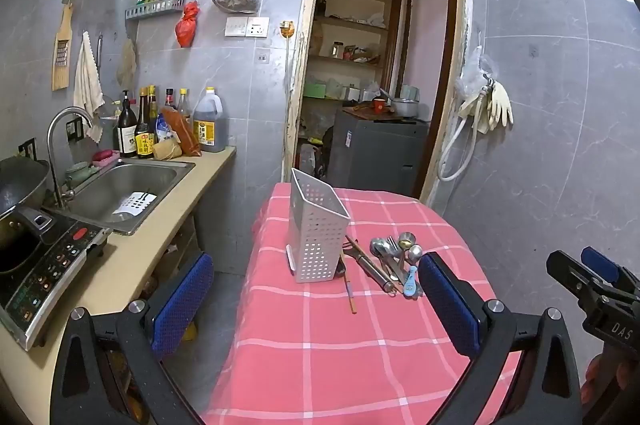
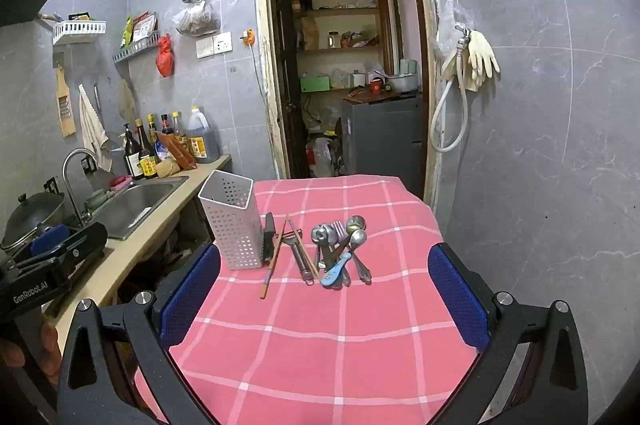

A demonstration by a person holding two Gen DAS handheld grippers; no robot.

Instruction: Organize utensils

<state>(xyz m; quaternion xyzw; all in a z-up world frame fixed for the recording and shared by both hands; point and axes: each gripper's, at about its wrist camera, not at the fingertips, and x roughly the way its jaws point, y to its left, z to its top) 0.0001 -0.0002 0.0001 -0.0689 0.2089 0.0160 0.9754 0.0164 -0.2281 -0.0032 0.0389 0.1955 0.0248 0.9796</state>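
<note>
The table (image 2: pixel 360 345), draped in a pink cloth with white checks, carried everything. On it stood the white perforated plastic utensil holder (image 2: pixel 234 225), upright, toward the sink side. Just to its right lay a black-handled knife (image 2: pixel 269 237), wooden chopsticks (image 2: pixel 276 257) and a steel peeler (image 2: pixel 301 257), long axes running roughly toward the cameras. Further right sat the pile of steel spoons and forks (image 2: pixel 340 245) with a small blue spoon (image 2: pixel 336 271), handles fanned nearward. The pile lay ahead of both grippers, more squarely before the right gripper (image 2: pixel 324 301), which looked the nearer. The left gripper (image 1: pixel 316 301) hovered level beside it. Both sets of jaws were spread wide and held nothing.
</note>
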